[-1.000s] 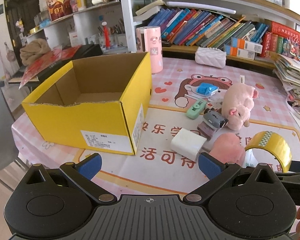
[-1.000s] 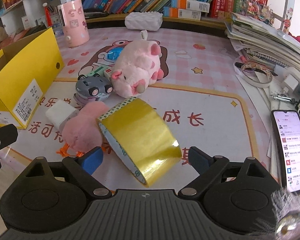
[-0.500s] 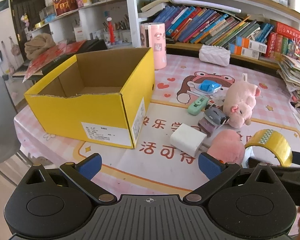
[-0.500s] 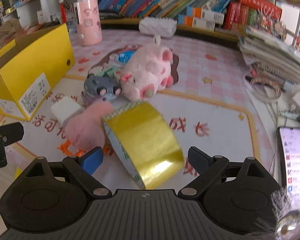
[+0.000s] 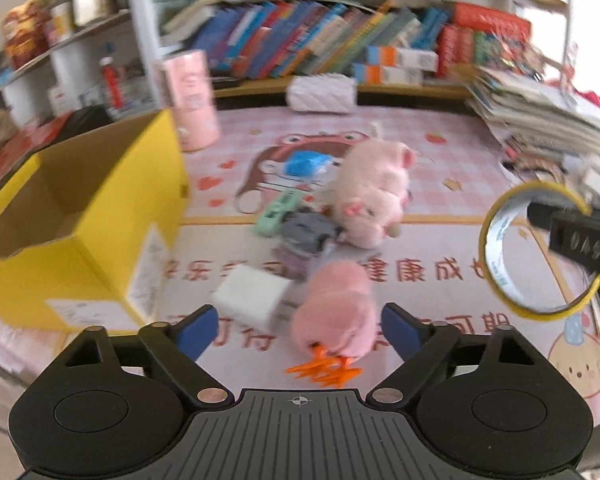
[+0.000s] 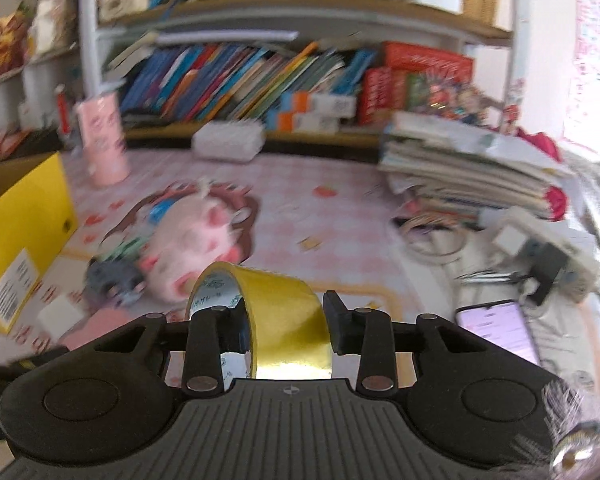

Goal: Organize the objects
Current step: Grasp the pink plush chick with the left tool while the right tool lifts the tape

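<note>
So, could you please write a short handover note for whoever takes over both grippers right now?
Right gripper: shut on the shiny yellow roll of packing tape, one finger inside the ring, lifted off the table.
Left gripper: jaws open and have just been closing, nothing gripped; the fluffy pink chick toy and white cube charger lie just ahead of it.
The open yellow cardboard box looks empty where visible.
The pink plush pig, grey toy car and mint-green stapler-like item are on the pink mat.
Left: tape into box, then the rest.
</note>
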Motion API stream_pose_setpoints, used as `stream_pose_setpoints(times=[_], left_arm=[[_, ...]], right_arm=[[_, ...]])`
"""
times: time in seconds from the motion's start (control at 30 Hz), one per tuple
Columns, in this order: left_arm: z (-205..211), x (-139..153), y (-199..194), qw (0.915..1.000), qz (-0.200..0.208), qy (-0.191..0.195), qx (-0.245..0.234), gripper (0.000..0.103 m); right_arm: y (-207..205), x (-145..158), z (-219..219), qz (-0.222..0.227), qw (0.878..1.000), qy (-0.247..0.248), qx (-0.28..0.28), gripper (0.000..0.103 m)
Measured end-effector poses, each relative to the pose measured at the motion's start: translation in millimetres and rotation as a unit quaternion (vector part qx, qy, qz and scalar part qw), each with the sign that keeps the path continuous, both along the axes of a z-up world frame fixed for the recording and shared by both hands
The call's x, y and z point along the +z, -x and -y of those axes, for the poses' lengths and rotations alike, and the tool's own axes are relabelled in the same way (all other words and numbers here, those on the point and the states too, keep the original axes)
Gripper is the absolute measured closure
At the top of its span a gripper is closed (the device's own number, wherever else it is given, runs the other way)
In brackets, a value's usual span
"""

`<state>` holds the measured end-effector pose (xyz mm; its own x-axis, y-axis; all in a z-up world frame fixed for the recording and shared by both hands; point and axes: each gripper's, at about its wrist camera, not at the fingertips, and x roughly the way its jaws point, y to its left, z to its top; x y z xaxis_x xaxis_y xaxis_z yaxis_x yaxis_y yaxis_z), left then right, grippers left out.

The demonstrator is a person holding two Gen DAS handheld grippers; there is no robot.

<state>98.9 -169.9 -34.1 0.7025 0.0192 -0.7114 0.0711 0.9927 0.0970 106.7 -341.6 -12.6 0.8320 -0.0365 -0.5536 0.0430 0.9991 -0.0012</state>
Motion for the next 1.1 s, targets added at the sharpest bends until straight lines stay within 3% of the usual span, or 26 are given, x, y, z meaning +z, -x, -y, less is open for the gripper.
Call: stream_pose_setpoints(times=[0.3,0.47,0.57,0.63,0.83,0.93,1.1], left_arm=[[23,-30,-28,0.9970,-0.047,-0.050,-0.035,0.053],[26,-36,-33,0.9959,-0.044,-0.064,-0.046,0.056],[19,-26,-32,0.9984,-0.028,-0.025,-0.041,0.056],[8,-11,-28,0.9989,0.002,0.032,-0.034,0.056],[-19,29,-16,0.9858,0.076,0.144,-0.042,0.056],[-29,34,-12,0.9817,0.086,0.161,-0.054,0.056],[-54,33,-2,0.9817,0.080,0.162,-0.061,0.056]], right_arm=[[-7,-5,17,-0.012,1.000,-0.015,-0.010,0.071],[-12,-8,19,-0.021,0.999,-0.029,-0.009,0.071],[-13,-7,19,-0.020,0.999,-0.028,-0.017,0.071],[-14,-6,20,-0.020,0.999,-0.028,-0.026,0.071],[-13,-4,16,-0.023,0.998,-0.032,-0.054,0.071],[-8,-2,6,-0.029,0.997,-0.035,-0.055,0.071],[5,2,-22,-0.030,0.998,-0.035,-0.037,0.071]])
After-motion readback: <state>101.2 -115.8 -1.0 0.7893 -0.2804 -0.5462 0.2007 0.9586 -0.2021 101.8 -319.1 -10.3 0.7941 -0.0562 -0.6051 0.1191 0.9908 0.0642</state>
